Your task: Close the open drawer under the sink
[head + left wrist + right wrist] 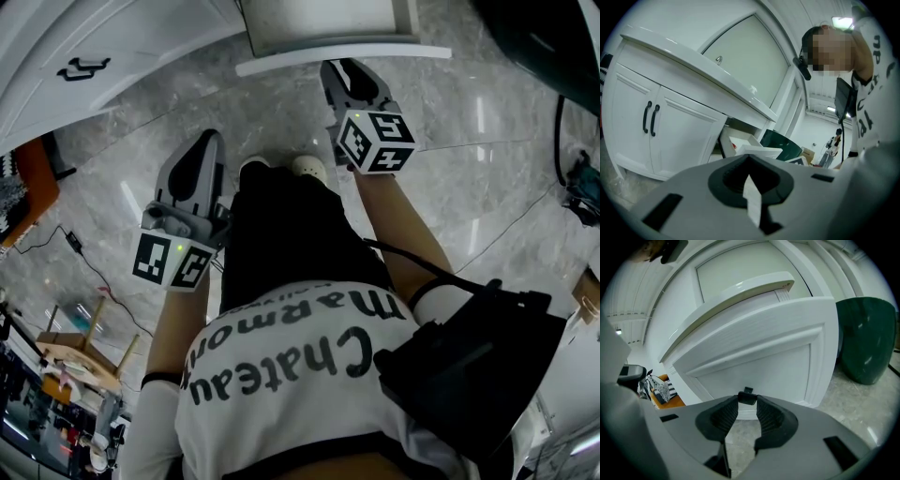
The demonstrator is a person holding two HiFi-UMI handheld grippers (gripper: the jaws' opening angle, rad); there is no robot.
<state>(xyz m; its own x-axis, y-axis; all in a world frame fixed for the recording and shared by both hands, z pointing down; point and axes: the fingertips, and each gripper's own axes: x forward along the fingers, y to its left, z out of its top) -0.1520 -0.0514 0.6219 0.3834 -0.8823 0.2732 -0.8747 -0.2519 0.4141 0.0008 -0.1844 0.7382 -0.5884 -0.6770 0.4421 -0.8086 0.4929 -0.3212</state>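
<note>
You're holding the R gripper [747,405] right on the small black handle [747,396] of the drawer front [759,348]. Its jaws are standing partway open w/ the handle between the tips. Both pads look to be touching it, so you're gripping the handle and nothing else. The L gripper [749,159] is hanging beside your leg, jaws together, carrying nothing. It isn't needed for this step, so keep it clear of the drawer's path.

The drawer [319,21] is sitting pulled well out from under the countertop [693,65], just right of the closed double doors [670,136]. Its front edge is hanging over the floor [281,122], just ahead of your shoes [309,167].

My read: closing is a push, so you aren't needing a hard squeeze, just enough to stop the handle slipping out of the tips. Your gripper is pointing a bit downward, so be levelling the wrist and driving straight along the runners, not down into the panel, or the drawer may bind. You're gripping about mid-panel, which should keep it from racking sideways. Be slowing near the end so the front is meeting the cabinet softly, and check it's sitting flush w/ the doors before letting go.

Farther off, a dark green tub [867,338] is standing on the floor past the drawer's R side, apart from it and not in the way.
</note>
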